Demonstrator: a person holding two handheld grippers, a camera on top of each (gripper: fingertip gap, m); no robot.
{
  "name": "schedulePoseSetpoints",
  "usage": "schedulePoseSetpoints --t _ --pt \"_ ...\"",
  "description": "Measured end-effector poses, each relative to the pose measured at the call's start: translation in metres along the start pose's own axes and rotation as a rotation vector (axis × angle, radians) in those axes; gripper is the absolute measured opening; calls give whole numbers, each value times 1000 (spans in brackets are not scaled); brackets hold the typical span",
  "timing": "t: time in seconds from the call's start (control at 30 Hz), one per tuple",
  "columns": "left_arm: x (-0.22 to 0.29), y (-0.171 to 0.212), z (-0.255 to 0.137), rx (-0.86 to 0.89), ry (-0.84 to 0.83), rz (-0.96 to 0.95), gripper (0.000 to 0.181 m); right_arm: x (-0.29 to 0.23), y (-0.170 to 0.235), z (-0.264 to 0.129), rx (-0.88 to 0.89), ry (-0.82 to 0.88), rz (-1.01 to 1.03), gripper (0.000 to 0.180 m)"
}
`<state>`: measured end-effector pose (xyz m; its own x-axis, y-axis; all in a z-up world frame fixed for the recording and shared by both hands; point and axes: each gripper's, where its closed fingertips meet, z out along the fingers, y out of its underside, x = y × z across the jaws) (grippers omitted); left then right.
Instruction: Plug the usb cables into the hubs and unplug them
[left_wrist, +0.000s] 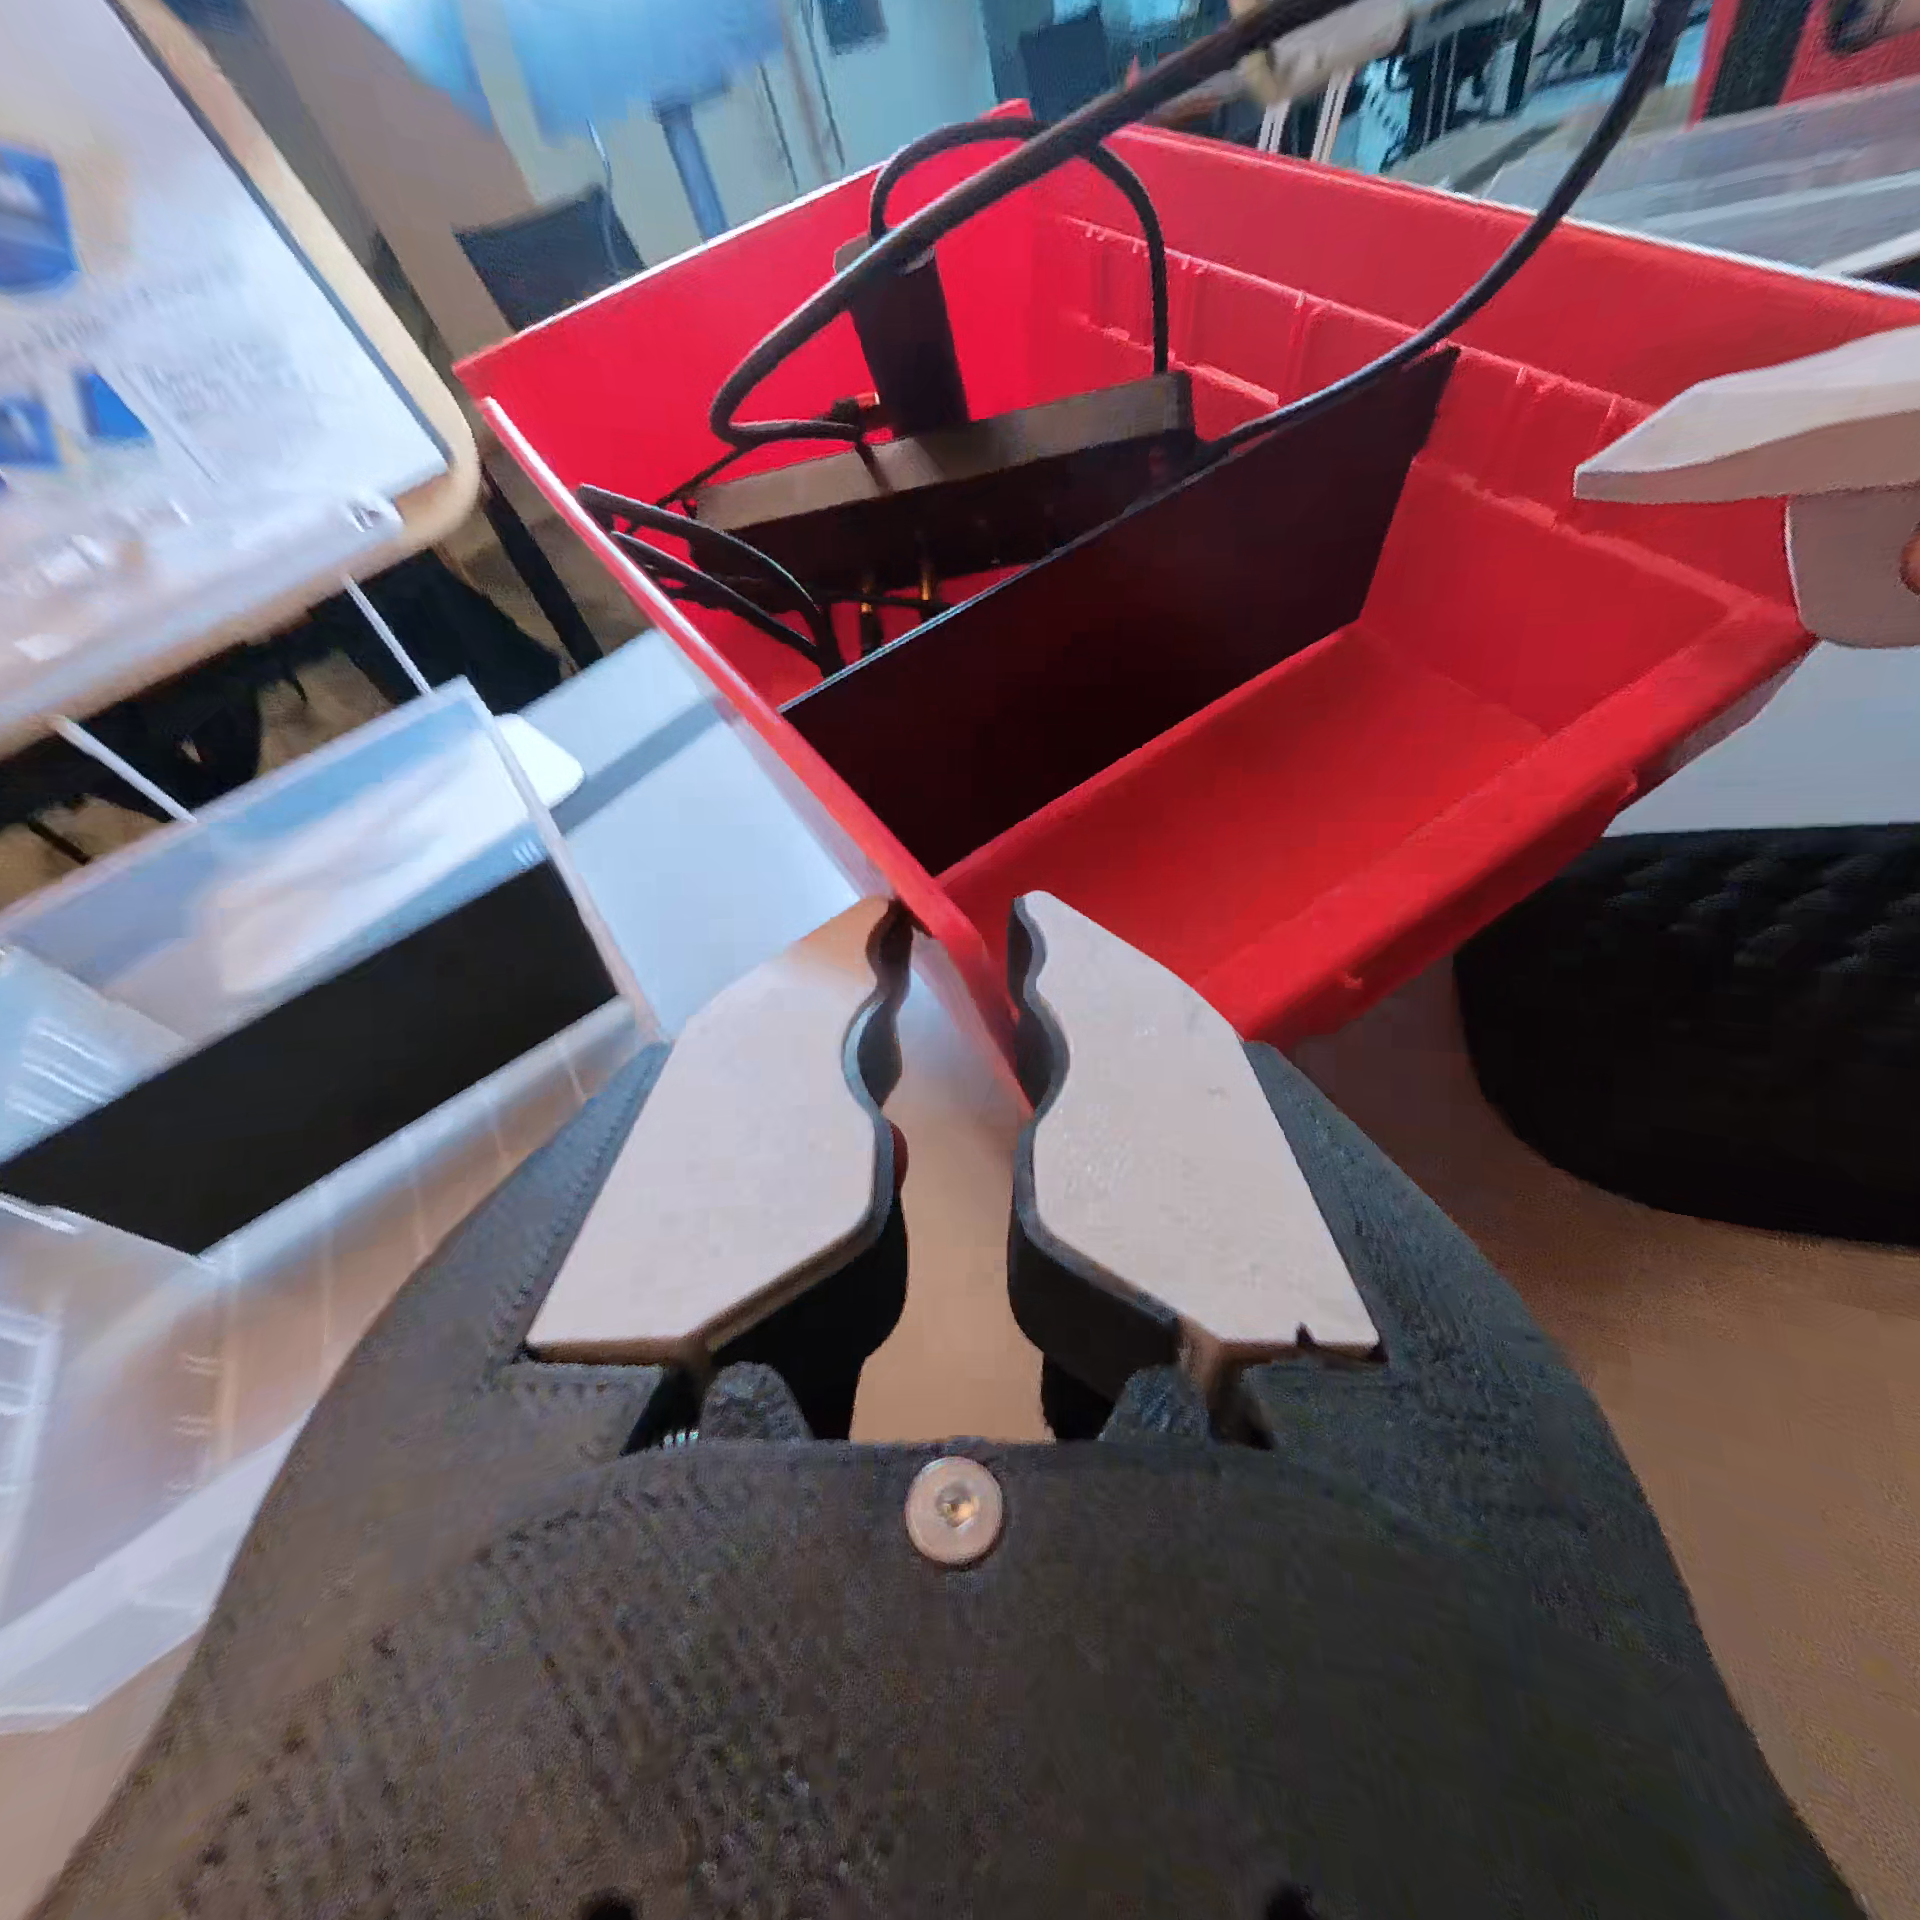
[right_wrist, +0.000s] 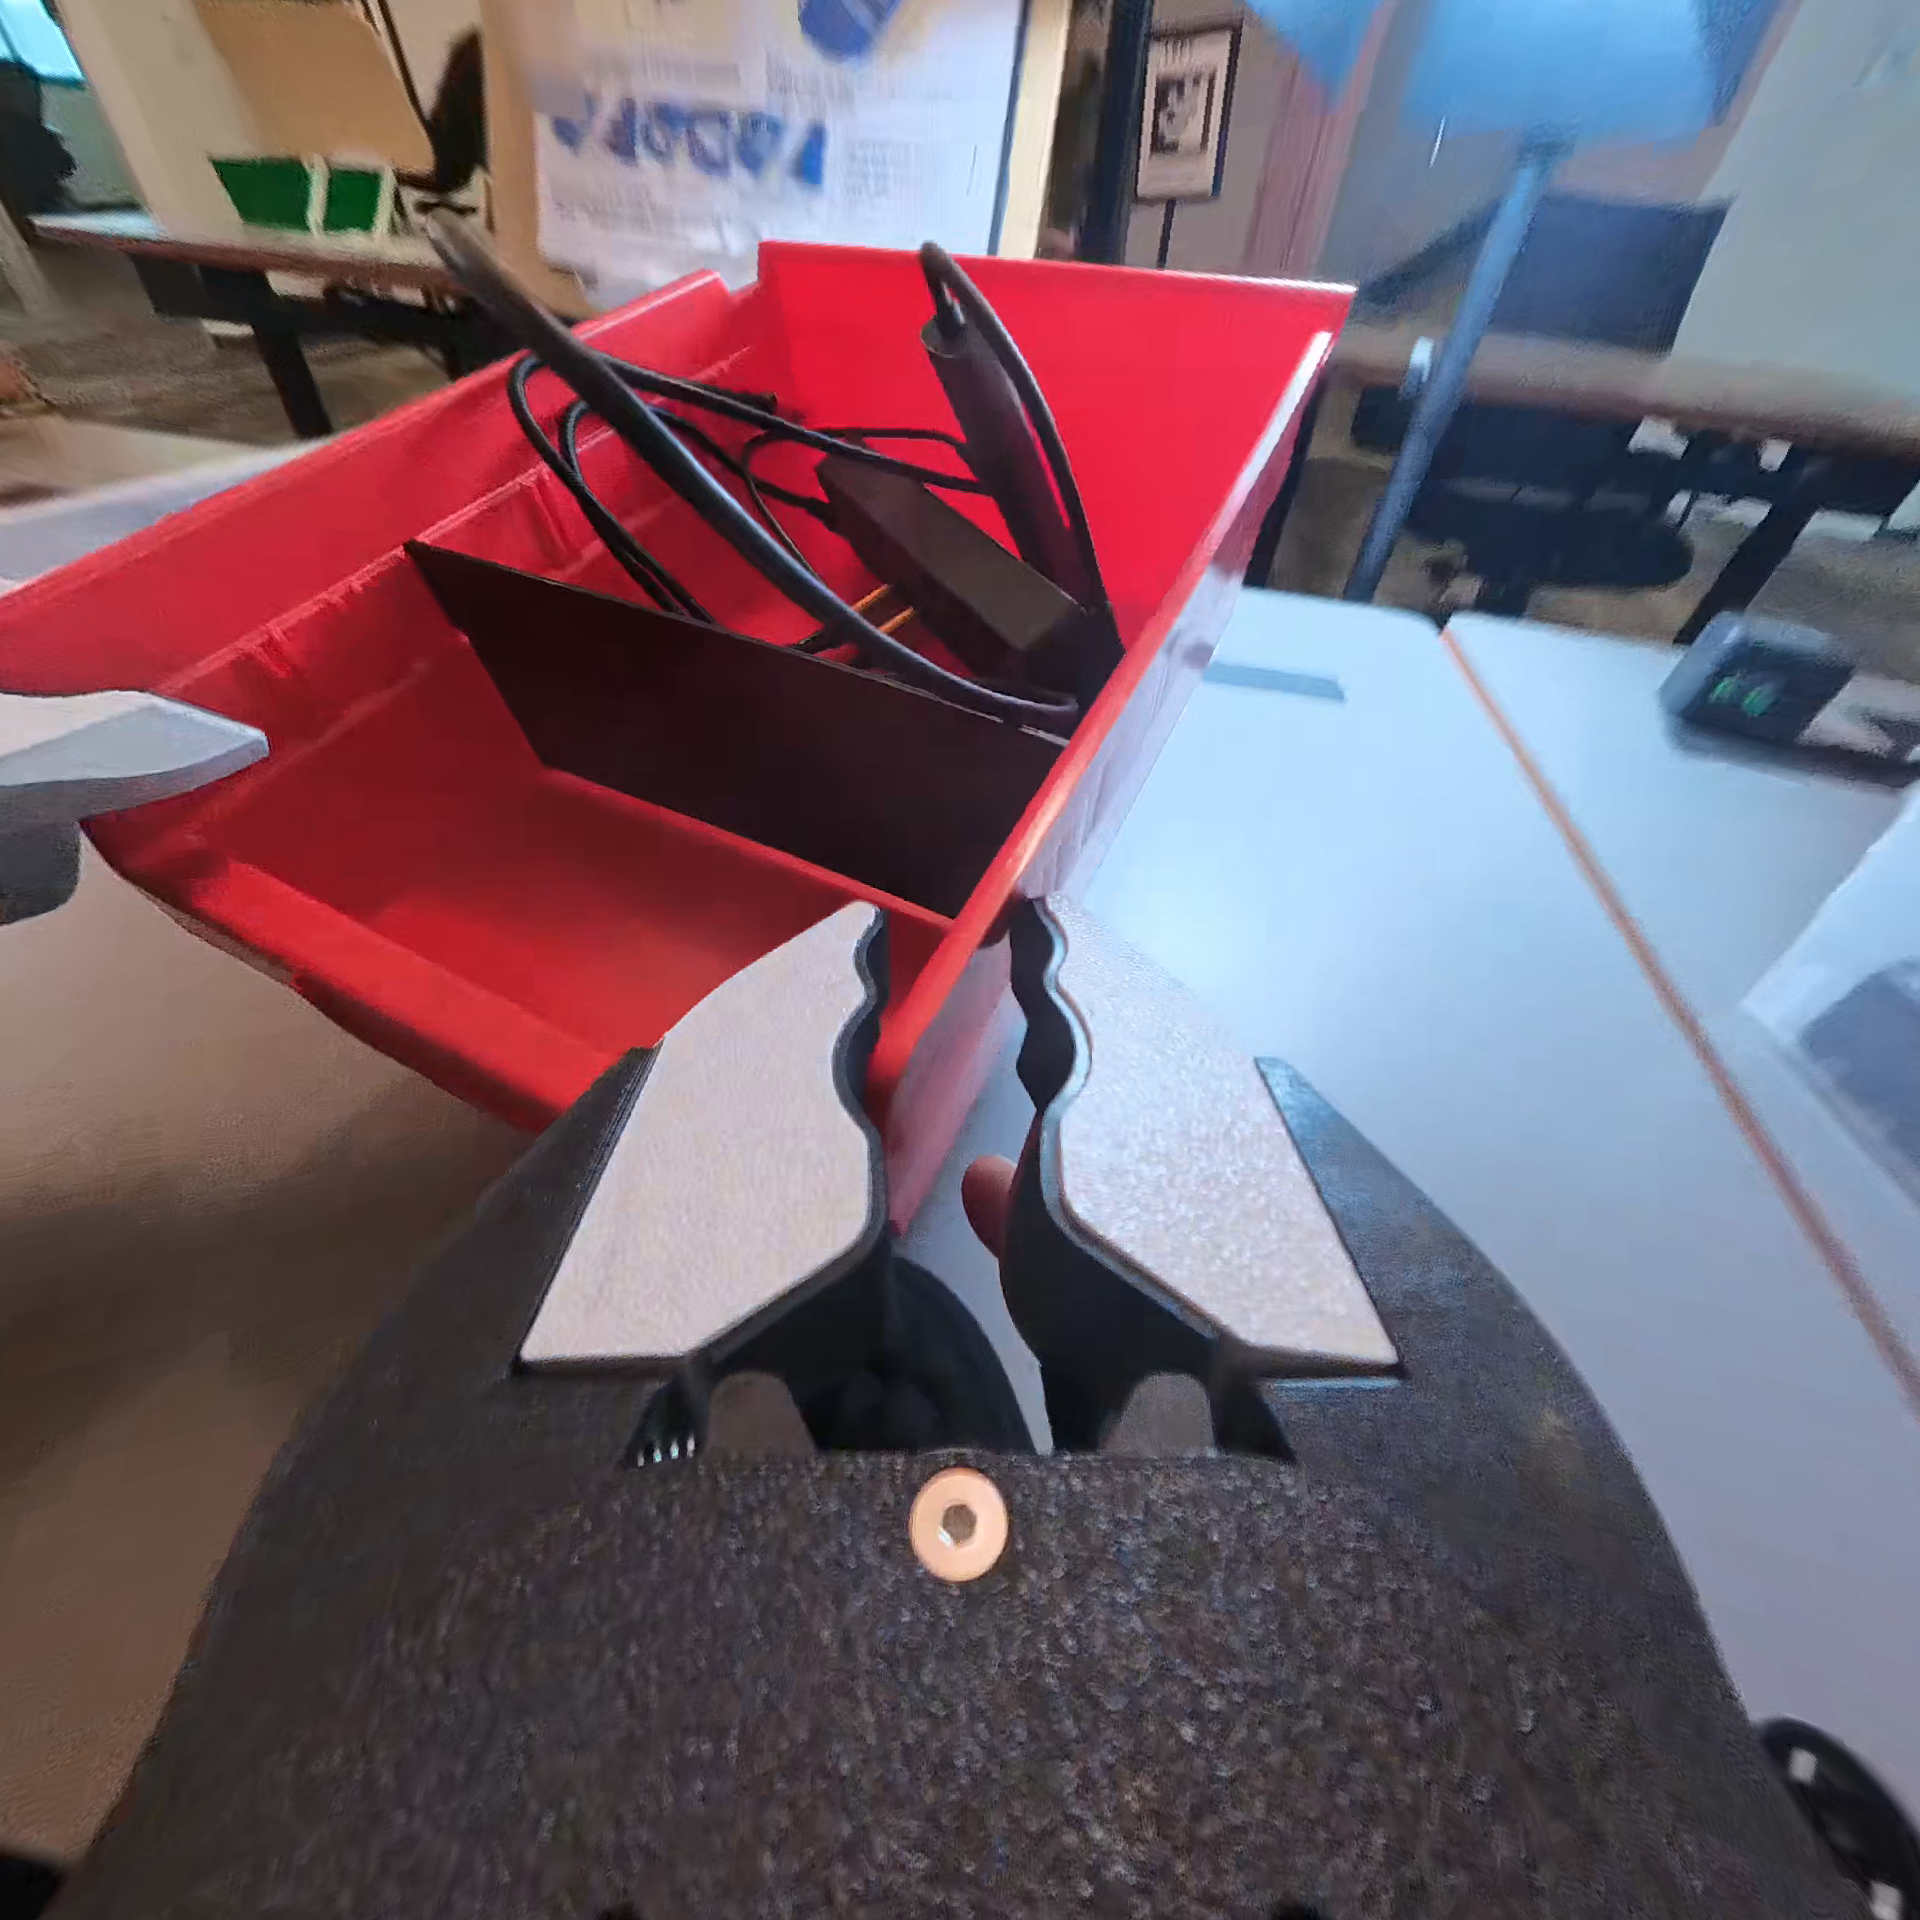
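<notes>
A red bin with a black divider holds black USB hubs and tangled black cables in its far compartment. The near compartment holds nothing. My left gripper is shut on the bin's left wall at the near corner. My right gripper is shut on the bin's right wall. The hubs and cables also show in the right wrist view. Each gripper shows at the edge of the other's view: the right gripper and the left gripper. The bin looks tilted.
Clear plastic boxes and a printed sign board stand to the left. A black textured object lies below the bin's right side. A white table with an orange line and a small device lies to the right.
</notes>
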<state>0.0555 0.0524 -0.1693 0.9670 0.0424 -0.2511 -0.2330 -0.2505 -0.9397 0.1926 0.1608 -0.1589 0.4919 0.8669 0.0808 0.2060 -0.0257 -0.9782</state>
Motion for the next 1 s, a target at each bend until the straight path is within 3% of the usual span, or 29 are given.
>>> schedulePoseSetpoints --t 0.03,0.13,0.27,0.43,0.6,0.77,0.9,1.0 --pt "-2 -14 -12 22 -11 18 18 -4 -17 -9 27 -8 -21 22" --pt "-25 -45 -55 61 -98 50 18 -33 -66 -20 118 -74 -59 24" --pt "-83 -51 -126 37 -280 52 17 -107 -111 4 189 -246 -58 25" --pt "-168 -3 -228 -74 -532 -48 15 -244 -129 64 152 -512 -64 25" --pt "-230 63 -300 -139 -659 -154 15 -367 -97 119 19 -735 -22 26" --pt "-264 142 -300 -179 -575 -283 14 -415 -45 149 -103 -770 -31 32" --pt "-269 176 -263 -156 -567 -344 14 -399 -13 170 -141 -717 -24 33" --pt "-266 185 -230 -164 -521 -324 21 -378 4 179 -163 -628 -159 38"
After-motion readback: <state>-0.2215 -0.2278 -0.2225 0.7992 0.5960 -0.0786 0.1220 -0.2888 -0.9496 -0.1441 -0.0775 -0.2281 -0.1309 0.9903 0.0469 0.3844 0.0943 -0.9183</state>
